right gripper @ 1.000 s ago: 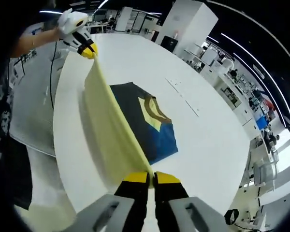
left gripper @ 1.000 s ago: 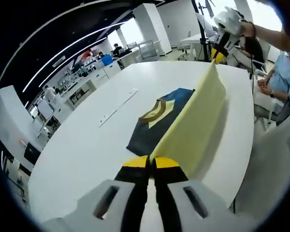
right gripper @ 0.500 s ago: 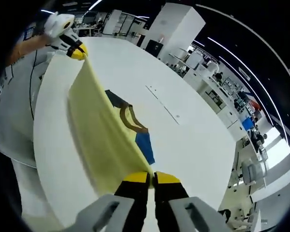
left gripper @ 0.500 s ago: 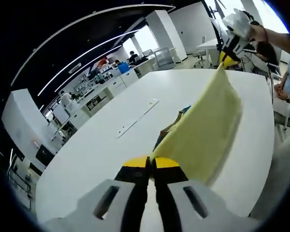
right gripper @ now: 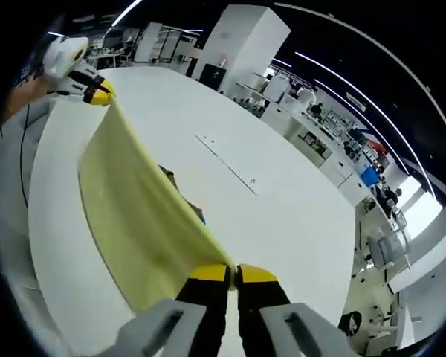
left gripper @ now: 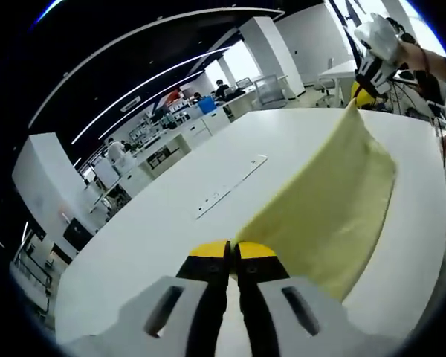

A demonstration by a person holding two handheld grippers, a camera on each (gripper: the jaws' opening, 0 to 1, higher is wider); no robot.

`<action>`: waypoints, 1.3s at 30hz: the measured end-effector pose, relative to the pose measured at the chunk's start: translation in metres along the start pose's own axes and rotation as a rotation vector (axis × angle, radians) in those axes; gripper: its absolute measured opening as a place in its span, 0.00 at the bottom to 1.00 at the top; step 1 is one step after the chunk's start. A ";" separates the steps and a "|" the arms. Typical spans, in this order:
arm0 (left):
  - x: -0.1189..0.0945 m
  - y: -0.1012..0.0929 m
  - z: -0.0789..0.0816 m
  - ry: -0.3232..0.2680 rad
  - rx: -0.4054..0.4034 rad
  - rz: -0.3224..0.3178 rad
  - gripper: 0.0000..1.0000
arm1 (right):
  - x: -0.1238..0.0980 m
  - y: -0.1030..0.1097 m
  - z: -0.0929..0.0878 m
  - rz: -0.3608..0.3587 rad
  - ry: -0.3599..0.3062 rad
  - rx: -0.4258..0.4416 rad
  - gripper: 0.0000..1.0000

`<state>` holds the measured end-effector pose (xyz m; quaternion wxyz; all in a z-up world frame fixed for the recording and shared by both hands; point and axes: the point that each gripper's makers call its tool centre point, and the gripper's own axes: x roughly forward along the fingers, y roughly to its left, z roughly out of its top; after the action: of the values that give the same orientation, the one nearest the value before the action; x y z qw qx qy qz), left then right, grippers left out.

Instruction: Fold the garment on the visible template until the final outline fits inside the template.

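Observation:
A pale yellow part of the garment [left gripper: 327,201] hangs stretched between both grippers above the white table [left gripper: 156,223]. My left gripper [left gripper: 233,249] is shut on one corner of it at the bottom of the left gripper view. The right gripper [left gripper: 363,95] holds the far corner at the upper right. In the right gripper view, my right gripper [right gripper: 233,271] is shut on the yellow cloth [right gripper: 134,216], and the left gripper [right gripper: 100,94] pinches the far corner. A sliver of the garment's brown collar and blue body [right gripper: 197,216] peeks past the cloth's edge.
A thin white strip [left gripper: 230,186] lies flat on the table beyond the cloth, also seen as a strip [right gripper: 227,165] in the right gripper view. Desks, chairs and people fill the office behind. The table edge [right gripper: 52,245] runs close under the cloth.
Both grippers have carried the yellow cloth up and over the dark blue garment, which showed plainly on the table a second ago and is now almost wholly covered.

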<state>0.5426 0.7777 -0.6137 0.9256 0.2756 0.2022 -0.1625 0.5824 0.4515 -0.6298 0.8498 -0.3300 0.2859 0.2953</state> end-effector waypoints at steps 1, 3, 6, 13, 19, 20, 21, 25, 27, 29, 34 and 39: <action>0.006 0.001 0.000 0.001 0.007 0.006 0.00 | 0.005 -0.002 -0.001 -0.005 0.005 0.008 0.00; 0.014 0.003 -0.002 0.007 0.010 0.012 0.00 | 0.012 -0.004 -0.002 -0.010 0.013 0.022 0.00; 0.031 0.003 -0.009 0.020 -0.004 0.009 0.00 | 0.026 -0.007 -0.007 -0.016 0.031 0.028 0.00; 0.063 0.001 -0.028 0.068 -0.007 -0.001 0.00 | 0.056 -0.008 -0.017 0.006 0.065 0.068 0.00; 0.085 -0.007 -0.049 0.111 0.001 -0.022 0.00 | 0.086 -0.003 -0.030 0.048 0.105 0.085 0.00; 0.088 -0.008 -0.053 0.118 -0.004 -0.026 0.00 | 0.090 -0.002 -0.032 0.052 0.111 0.088 0.00; 0.092 -0.010 -0.058 0.128 -0.012 -0.033 0.00 | 0.095 -0.001 -0.035 0.061 0.121 0.092 0.00; 0.104 -0.015 -0.073 0.157 -0.021 -0.044 0.00 | 0.112 0.003 -0.042 0.083 0.138 0.101 0.00; 0.108 -0.016 -0.077 0.165 -0.023 -0.048 0.00 | 0.119 0.004 -0.046 0.097 0.148 0.107 0.00; 0.113 -0.018 -0.082 0.176 -0.023 -0.059 0.00 | 0.123 0.005 -0.049 0.106 0.153 0.112 0.00; 0.122 -0.022 -0.092 0.199 -0.042 -0.075 0.00 | 0.134 0.010 -0.057 0.130 0.172 0.115 0.00; 0.128 -0.023 -0.097 0.194 -0.129 -0.087 0.00 | 0.139 0.013 -0.062 0.142 0.175 0.125 0.00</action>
<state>0.6162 0.7906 -0.7577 0.9095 0.2210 0.3127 -0.1618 0.6474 0.4576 -0.7674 0.8173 -0.2800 0.3995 0.3067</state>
